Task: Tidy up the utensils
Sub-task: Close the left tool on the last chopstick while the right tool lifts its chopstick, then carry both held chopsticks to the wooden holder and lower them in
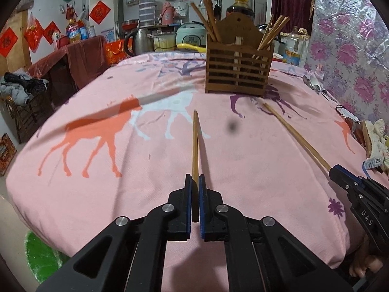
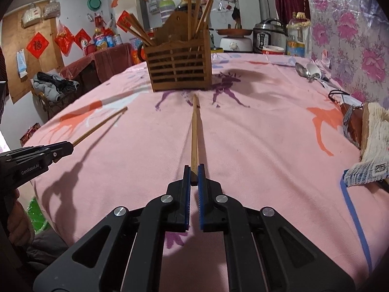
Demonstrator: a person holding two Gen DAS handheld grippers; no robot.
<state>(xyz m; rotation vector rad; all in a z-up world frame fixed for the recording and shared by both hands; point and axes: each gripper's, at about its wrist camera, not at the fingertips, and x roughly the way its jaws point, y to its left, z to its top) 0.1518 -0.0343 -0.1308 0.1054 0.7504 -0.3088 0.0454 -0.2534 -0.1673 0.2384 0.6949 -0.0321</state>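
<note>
From the left wrist camera, the left tongs (image 1: 195,182) are clamped on a pair of chopsticks (image 1: 195,143) that point toward twelve o'clock over the pink desk (image 1: 102,189); the butt ends sit between the blue pads, and how far they reach back under the tongs is hidden. The wooden holder (image 1: 237,73) stands at twelve to one o'clock with more chopsticks sticking out; its inner compartments are hard to make out behind the slats. At three to four o'clock the right tongs (image 1: 336,170) enter, cut off by the frame edge, gripping another pair of chopsticks (image 1: 295,136). From the right wrist camera, the right tongs (image 2: 193,174) are closed on that pair (image 2: 194,133), tips near the holder (image 2: 178,69). At nine o'clock the left tongs (image 2: 69,146) hold their chopsticks (image 2: 99,126), and the hand behind is mostly out of frame. Spoons (image 2: 307,71) lie at two o'clock, blurred.
</note>
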